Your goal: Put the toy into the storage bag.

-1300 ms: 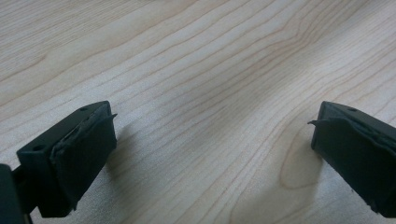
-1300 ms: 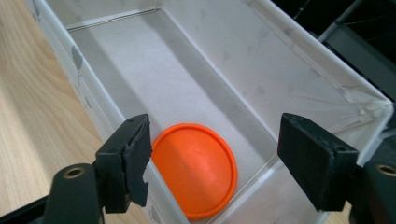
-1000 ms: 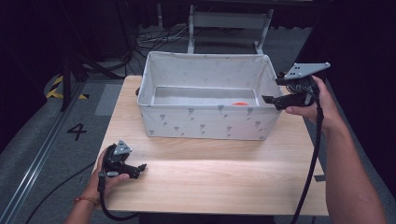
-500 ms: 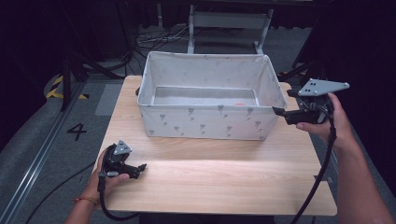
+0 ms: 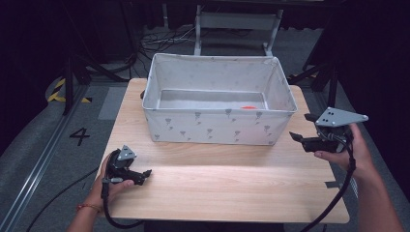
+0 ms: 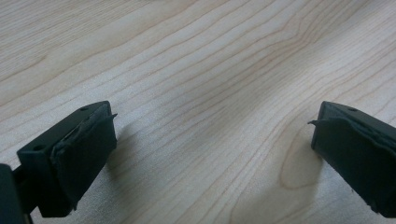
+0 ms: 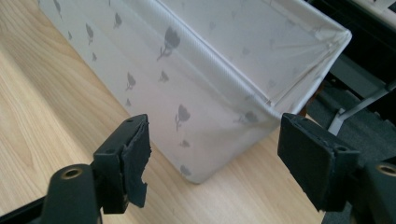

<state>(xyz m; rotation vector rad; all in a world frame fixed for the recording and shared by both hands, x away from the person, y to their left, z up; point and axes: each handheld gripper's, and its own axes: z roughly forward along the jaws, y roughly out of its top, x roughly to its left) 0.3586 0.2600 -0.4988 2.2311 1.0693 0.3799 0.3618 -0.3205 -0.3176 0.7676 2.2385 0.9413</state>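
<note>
Your right tool [image 5: 302, 140] hangs spread, empty, just beside the fabric bin [image 5: 217, 126]; your left tool [image 5: 144, 175] rests spread on the desk [image 5: 232, 188].

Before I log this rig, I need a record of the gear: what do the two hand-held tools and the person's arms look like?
Both tools are black. The left tool and right tool each carry a grey three-cornered plate and trail a black cable. Their jaw pads are dark, with ragged edges. The arms are bare, and the left wrist wears a thin orange band.
</note>
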